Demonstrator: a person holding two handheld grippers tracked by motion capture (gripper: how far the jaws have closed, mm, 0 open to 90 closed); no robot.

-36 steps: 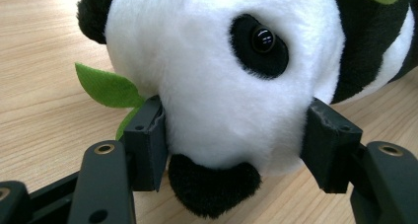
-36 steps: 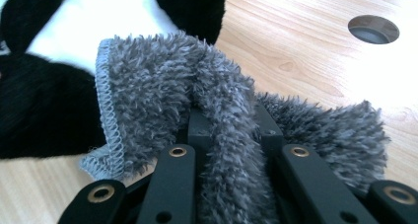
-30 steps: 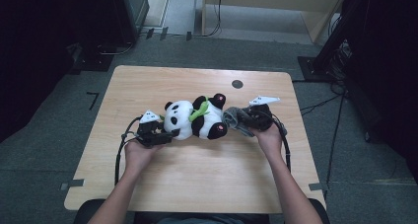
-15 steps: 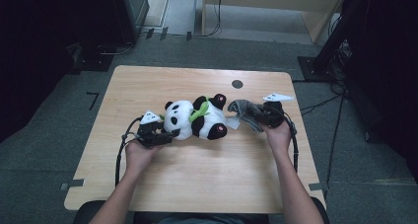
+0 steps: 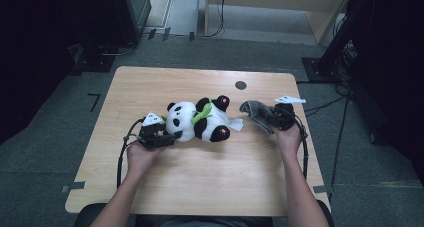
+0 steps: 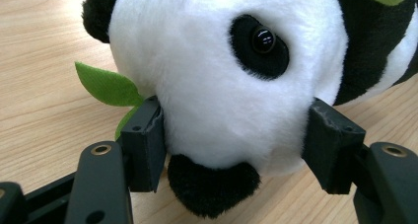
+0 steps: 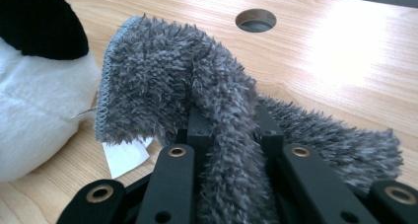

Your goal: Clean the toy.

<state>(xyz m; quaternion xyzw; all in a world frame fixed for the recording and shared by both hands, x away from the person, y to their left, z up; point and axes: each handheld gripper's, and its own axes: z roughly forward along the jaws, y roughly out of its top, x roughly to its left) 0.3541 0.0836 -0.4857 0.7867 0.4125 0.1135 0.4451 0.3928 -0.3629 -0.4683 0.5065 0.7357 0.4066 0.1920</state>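
Observation:
A black-and-white panda plush [image 5: 197, 121] lies on its side mid-table, head to the left, with a green leaf [image 5: 201, 114] on its chest. My left gripper [image 5: 170, 136] has its two pads pressed against either side of the panda's white head [image 6: 222, 76]. A second green leaf [image 6: 106, 86] sticks out beside the left pad. To the right of the panda, my right gripper [image 5: 272, 116] is shut on a grey fuzzy cloth [image 5: 252, 109]. The cloth [image 7: 162, 86] drapes over the jaws of the right gripper [image 7: 229, 120], just apart from the panda's rear.
The wooden table [image 5: 200, 187] has a round cable hole [image 5: 240, 85] at the back, beyond the cloth. The panda's white tag [image 7: 125, 157] lies on the wood between plush and cloth. Dark floor, cables and black stands surround the table.
My right gripper has drawn the grey cloth to the right, away from the panda's feet. The left gripper and the panda have stayed where they were.

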